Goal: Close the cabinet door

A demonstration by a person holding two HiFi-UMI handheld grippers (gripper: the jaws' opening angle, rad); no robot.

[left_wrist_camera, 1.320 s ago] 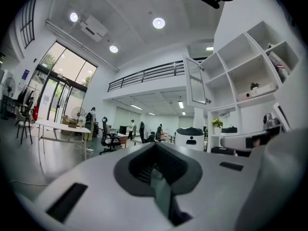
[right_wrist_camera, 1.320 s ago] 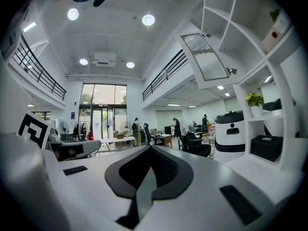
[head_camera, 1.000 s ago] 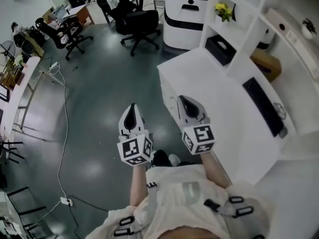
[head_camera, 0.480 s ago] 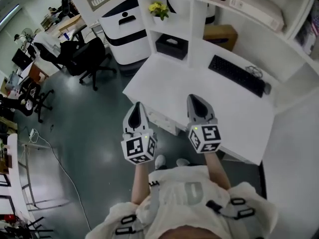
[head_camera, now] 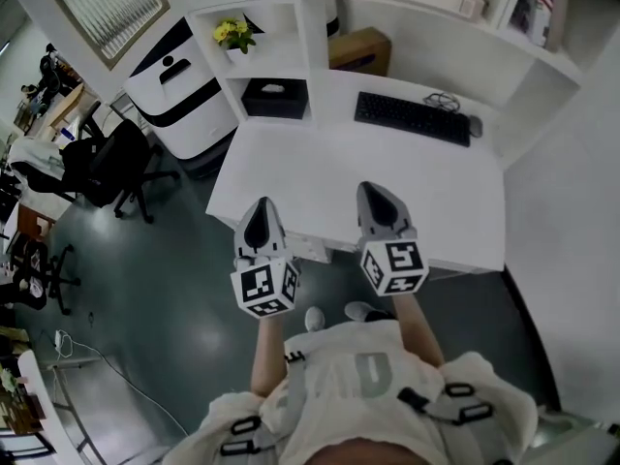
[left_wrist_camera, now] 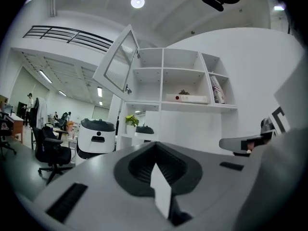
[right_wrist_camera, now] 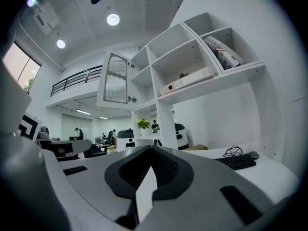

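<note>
Left gripper view shows cabinet door (left_wrist_camera: 118, 64) ajar, seemingly glass-paned.

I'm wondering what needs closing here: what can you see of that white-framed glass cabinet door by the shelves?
The white-framed cabinet door with a ribbed glass panel stands swung wide open, upright, at the upper left of the white open shelf unit above the white desk. Two small dark fittings sit on its edge nearest the shelves. Only that edge meets the unit; nothing else touches it.
</note>
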